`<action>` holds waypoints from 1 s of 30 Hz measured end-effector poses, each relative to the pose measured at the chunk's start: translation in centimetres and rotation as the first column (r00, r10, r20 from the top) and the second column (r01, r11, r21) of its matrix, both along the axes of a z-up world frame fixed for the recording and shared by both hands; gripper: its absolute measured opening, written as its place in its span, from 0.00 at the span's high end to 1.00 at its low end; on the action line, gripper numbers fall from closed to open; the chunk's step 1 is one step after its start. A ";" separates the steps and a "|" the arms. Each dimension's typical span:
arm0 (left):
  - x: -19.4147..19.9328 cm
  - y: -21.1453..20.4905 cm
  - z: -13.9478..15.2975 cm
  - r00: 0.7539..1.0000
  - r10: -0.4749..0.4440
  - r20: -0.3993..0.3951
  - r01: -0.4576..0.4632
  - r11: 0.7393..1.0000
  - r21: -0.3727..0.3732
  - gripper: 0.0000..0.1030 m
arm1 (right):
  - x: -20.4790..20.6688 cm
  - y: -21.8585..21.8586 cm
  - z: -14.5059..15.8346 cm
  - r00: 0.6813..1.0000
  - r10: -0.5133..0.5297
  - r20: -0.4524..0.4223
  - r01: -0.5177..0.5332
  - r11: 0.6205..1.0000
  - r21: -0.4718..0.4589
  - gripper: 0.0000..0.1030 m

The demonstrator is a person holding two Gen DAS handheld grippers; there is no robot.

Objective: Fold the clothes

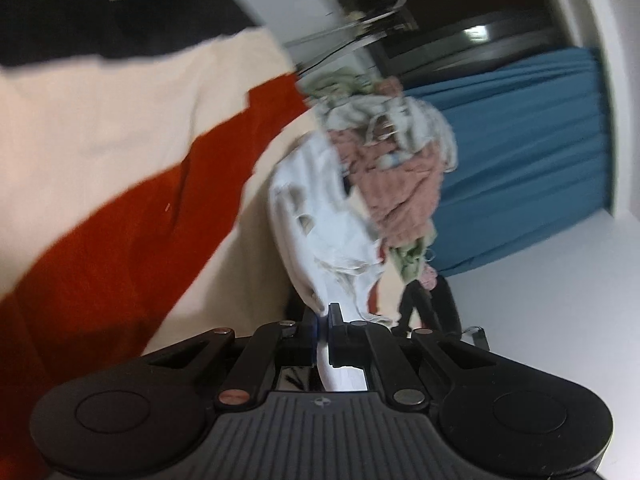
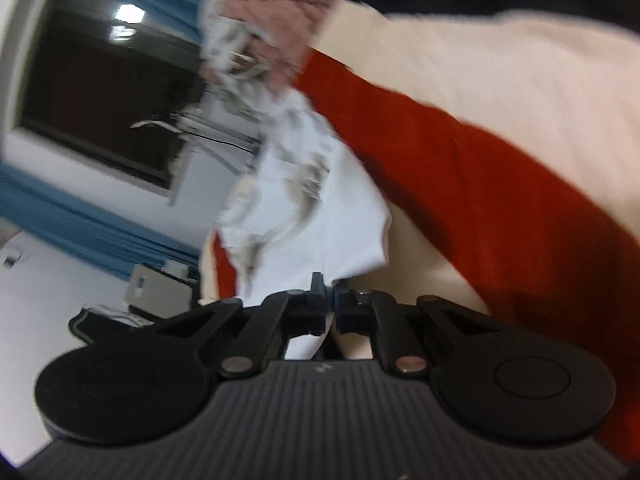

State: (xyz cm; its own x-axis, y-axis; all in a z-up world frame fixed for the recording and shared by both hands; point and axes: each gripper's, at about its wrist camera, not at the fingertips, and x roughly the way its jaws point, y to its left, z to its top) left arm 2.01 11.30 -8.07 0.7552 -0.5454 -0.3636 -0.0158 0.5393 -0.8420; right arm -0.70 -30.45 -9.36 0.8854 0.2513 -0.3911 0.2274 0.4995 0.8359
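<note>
left gripper (image 1: 324, 320) fingers clamped on white garment (image 1: 320, 220) | right gripper (image 2: 330, 300) likewise | floor (image 1: 560, 300) open

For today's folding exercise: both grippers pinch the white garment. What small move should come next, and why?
Probably draw the two grippers apart to spread the white garment. The left gripper and right gripper are both shut on its edge, and it hangs crumpled against the clothes pile.

L/R wrist cams | fwd along fingers, close | share white garment (image 1: 320, 232) (image 2: 320, 216)
</note>
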 end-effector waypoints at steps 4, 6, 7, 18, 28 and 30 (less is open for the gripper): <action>-5.1 0.6 2.7 0.996 -0.003 0.085 0.001 1.000 0.024 0.96 | -3.3 1.0 3.6 0.992 0.037 0.119 -0.023 0.993 -0.117 0.94; -8.1 1.1 3.5 0.993 0.005 0.114 -0.007 1.000 0.021 0.96 | -6.1 1.7 4.4 0.985 0.048 0.163 -0.023 0.988 -0.150 0.94; -9.7 1.4 3.8 0.992 0.008 0.122 -0.009 1.000 0.010 0.96 | -7.9 2.0 4.8 0.982 0.049 0.184 -0.018 0.986 -0.165 0.94; -19.6 1.2 4.9 0.962 -0.030 0.271 0.011 0.997 0.071 0.96 | -20.7 5.0 5.9 0.956 0.042 0.290 0.084 0.909 -0.408 0.94; -0.8 -3.6 6.8 0.976 0.019 0.219 -0.071 0.971 0.229 0.96 | -2.3 4.7 10.9 0.975 0.049 0.216 0.059 0.884 -0.464 0.94; 3.0 -4.5 5.3 0.986 0.038 0.160 -0.080 0.961 0.264 0.96 | 2.5 4.6 9.7 0.988 0.038 0.151 0.039 0.879 -0.476 0.94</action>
